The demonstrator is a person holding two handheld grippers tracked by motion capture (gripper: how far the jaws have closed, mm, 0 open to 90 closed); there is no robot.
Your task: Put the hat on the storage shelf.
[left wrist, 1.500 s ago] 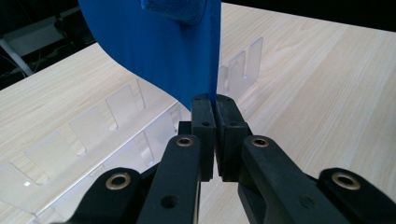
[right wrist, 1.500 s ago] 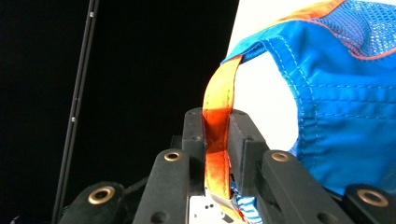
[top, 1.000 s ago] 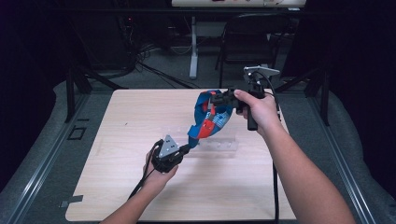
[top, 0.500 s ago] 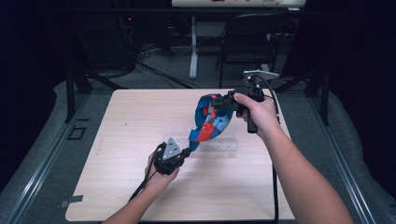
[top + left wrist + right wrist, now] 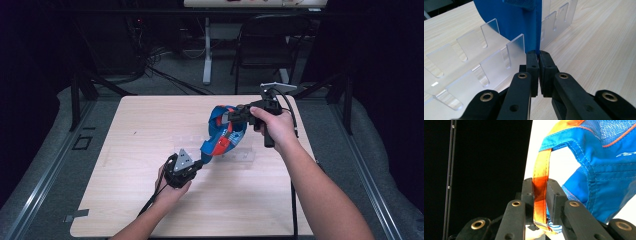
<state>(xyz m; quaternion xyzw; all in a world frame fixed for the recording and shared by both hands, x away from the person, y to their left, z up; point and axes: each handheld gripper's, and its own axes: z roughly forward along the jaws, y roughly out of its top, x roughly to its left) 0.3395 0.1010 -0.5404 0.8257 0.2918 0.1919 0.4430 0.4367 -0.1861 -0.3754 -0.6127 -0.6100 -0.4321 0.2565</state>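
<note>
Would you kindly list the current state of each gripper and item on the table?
Left gripper: shut on the cap's blue brim edge.
Right gripper: shut on the cap's orange strap.
Blue cap: held up between both grippers, above the rack.
Clear slotted rack: lying on the table, tabs upright, slots empty.

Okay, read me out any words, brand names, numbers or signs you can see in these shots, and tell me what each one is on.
No text can be read in full.
Blue cap: white lettering at the picture's right edge in the right gripper view, cut off, not readable.
Orange strap, clear slotted rack, wooden table, left gripper and right gripper: no lettering visible.
</note>
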